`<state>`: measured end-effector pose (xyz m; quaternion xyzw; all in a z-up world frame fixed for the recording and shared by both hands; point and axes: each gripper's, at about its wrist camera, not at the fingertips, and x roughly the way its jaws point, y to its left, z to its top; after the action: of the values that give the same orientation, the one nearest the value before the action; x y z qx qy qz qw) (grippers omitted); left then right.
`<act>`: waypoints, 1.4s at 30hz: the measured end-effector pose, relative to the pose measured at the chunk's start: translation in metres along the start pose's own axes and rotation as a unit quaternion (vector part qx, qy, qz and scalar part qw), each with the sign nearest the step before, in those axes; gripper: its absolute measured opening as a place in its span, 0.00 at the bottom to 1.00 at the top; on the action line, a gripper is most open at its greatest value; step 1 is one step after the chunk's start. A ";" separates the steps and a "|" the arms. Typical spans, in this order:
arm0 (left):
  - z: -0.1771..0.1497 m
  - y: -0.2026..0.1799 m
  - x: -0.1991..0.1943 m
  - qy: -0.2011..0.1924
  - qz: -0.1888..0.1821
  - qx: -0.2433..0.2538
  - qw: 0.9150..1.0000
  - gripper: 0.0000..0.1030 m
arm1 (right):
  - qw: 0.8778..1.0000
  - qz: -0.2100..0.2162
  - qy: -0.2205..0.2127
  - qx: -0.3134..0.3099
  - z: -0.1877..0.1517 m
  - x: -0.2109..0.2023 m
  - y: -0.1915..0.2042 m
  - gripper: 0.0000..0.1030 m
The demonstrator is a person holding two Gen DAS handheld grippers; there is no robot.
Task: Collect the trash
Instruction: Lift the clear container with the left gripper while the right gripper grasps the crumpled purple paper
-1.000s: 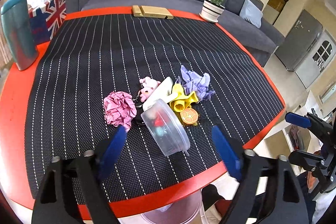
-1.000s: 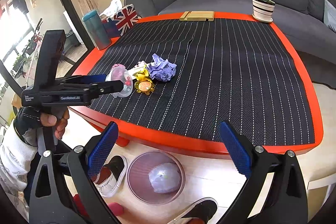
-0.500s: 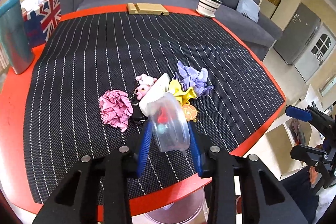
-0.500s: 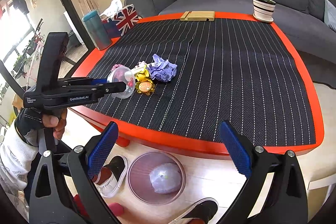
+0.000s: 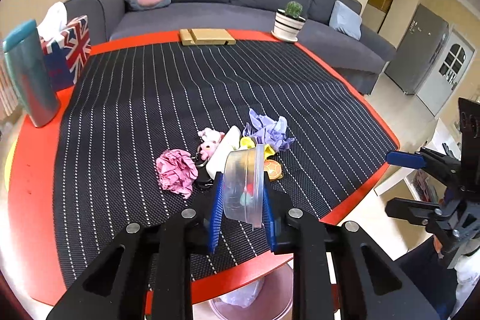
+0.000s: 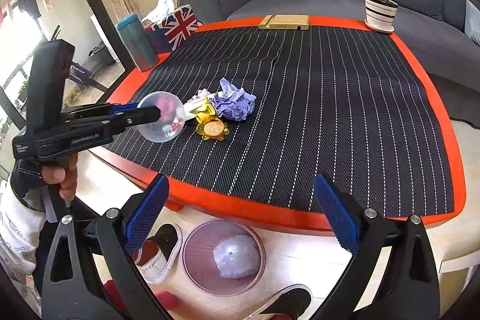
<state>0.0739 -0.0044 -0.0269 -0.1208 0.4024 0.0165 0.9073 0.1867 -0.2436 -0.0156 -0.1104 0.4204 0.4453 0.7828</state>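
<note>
My left gripper is shut on a clear plastic container with small coloured bits inside, held on its side just above the mat; it also shows in the right wrist view. Beyond it lie a pink crumpled paper, a purple crumpled paper, a pink plush keychain, a yellow scrap and an orange turtle toy. My right gripper is open and empty, off the table's front edge above a pink bin.
The red table carries a striped black mat, a teal tumbler, a Union Jack tissue box, a wooden stand and a potted cactus. The bin holds a bagged lump. Shoes lie on the floor.
My left gripper closed from wide open onto the clear container and lifted it slightly. The right gripper stayed still and open.
</note>
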 end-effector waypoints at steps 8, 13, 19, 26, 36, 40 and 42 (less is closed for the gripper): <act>0.000 0.007 -0.014 -0.014 0.000 -0.001 1.000 0.22 | 1.000 -0.003 -0.001 -0.005 0.019 0.012 0.003 0.93; -0.001 0.011 -0.022 -0.021 0.003 0.000 1.000 0.22 | 1.000 -0.005 -0.001 0.000 0.036 0.020 0.005 0.93; -0.003 0.017 -0.029 -0.027 0.004 -0.002 1.000 0.22 | 1.000 -0.009 0.004 0.029 0.056 0.028 0.002 0.93; -0.007 0.028 -0.038 -0.032 0.004 -0.008 0.999 0.22 | 0.998 -0.015 0.030 0.059 0.077 0.050 0.001 0.92; -0.011 0.040 -0.046 -0.038 -0.001 -0.019 0.999 0.22 | 0.993 0.005 0.073 0.087 0.095 0.087 -0.002 0.91; -0.011 0.044 -0.047 -0.039 -0.004 -0.023 0.999 0.22 | 0.992 0.005 0.084 0.098 0.099 0.099 -0.005 0.75; -0.012 0.045 -0.048 -0.040 -0.005 -0.025 0.999 0.22 | 0.991 0.006 0.090 0.103 0.099 0.104 -0.006 0.68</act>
<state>0.0272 0.0396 -0.0086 -0.1448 0.3647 0.0268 0.9194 0.2725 -0.1305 -0.0338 -0.0663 0.5335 0.3927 0.7462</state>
